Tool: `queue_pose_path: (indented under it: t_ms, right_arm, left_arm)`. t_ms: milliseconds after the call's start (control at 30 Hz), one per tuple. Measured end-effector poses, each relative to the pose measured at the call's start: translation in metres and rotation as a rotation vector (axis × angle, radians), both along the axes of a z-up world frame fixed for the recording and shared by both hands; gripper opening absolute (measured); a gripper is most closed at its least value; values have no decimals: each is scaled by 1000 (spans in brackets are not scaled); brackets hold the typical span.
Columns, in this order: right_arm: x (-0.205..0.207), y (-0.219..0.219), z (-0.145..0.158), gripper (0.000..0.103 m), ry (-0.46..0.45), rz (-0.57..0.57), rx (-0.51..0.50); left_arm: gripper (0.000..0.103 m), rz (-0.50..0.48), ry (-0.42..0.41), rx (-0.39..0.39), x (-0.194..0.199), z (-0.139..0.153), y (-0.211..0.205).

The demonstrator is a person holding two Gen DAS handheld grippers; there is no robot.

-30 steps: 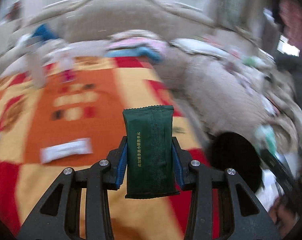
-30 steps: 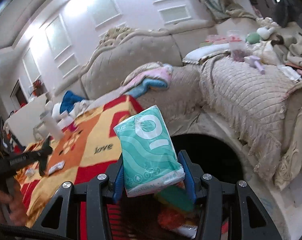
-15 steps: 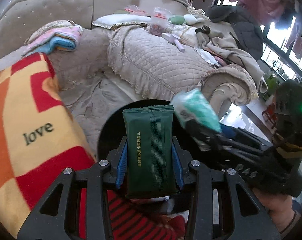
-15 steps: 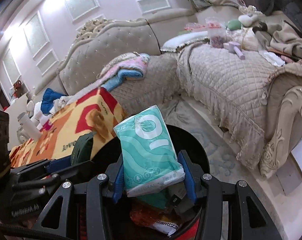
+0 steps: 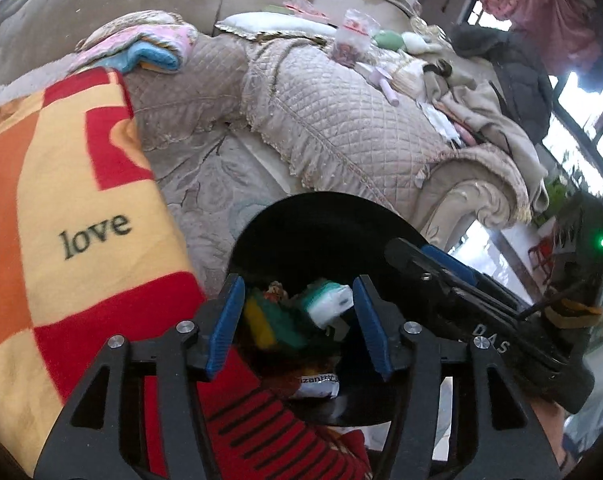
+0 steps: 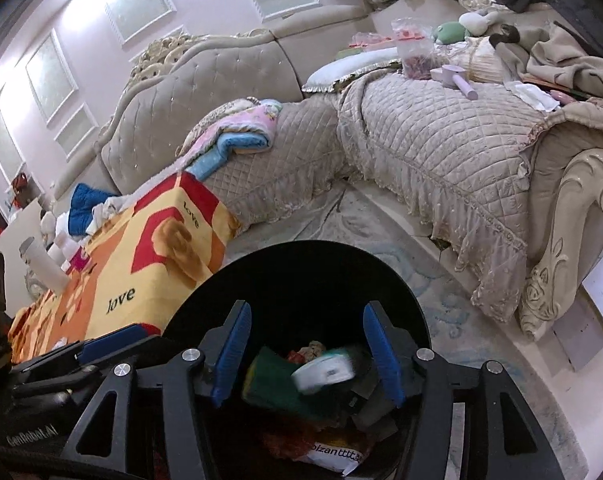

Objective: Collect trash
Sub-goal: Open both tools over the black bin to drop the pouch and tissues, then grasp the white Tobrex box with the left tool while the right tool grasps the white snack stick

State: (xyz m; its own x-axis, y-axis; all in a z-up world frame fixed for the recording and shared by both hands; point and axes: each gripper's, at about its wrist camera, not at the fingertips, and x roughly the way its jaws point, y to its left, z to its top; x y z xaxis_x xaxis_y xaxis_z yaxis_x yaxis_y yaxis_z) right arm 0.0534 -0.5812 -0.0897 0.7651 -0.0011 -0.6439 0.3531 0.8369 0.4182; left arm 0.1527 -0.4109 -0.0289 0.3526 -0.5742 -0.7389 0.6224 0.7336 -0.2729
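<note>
A black round trash bin stands on the floor beside the blanket-covered table. My left gripper is open and empty above the bin. My right gripper is open and empty above the bin too; it also shows in the left wrist view. Inside the bin lie the teal tissue pack, blurred as it falls, the dark green packet and other wrappers.
An orange, red and yellow "love" blanket covers the table on the left. A quilted beige sofa with clothes and bottles runs behind and to the right. A patterned rug lies under the bin.
Both grippers have opened over the bin. The green packet and the teal tissue pack have dropped out of the jaws into the bin.
</note>
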Motion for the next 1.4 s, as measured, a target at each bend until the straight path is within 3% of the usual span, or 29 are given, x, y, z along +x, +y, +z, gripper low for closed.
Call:
queue_pose_path:
  t_ms: [200,400,500,633,800,933,1033,1233,1300,1400]
  right_arm:
    - [-18,15,27,58,-135,-43,-20]
    - [-19,82,44,61,-152,94,-5]
    - [-13,131,54,61,-140,191,29]
    - [11,201,69,62,-118,346,-8]
    - [45,265,61,62,-65,485,-32]
    - [64,295,38,62,-26,533,-40]
    - [68,301,29,62,22,529,-34]
    - [69,282,23,62,-4,500,78]
    - [69,284,24,62,0,505,69]
    - [71,289,25,62,8,516,49]
  left_arm:
    - [55,80,-29,-55,-5,23,44]
    - [55,212,-88,-55,-3,58,139]
    - [55,292,-130,-9,-2,66,201]
    - [55,390,-196,70,-2,69,292]
    - [55,492,-216,182,22,66,413]
    - [56,448,-221,241,59,67,497]
    - [56,305,-174,329,76,49,528]
    - [56,106,-186,452,86,20,524]
    - [56,42,-212,531,93,6,513]
    - [55,-14,-185,600,106,-13,504]
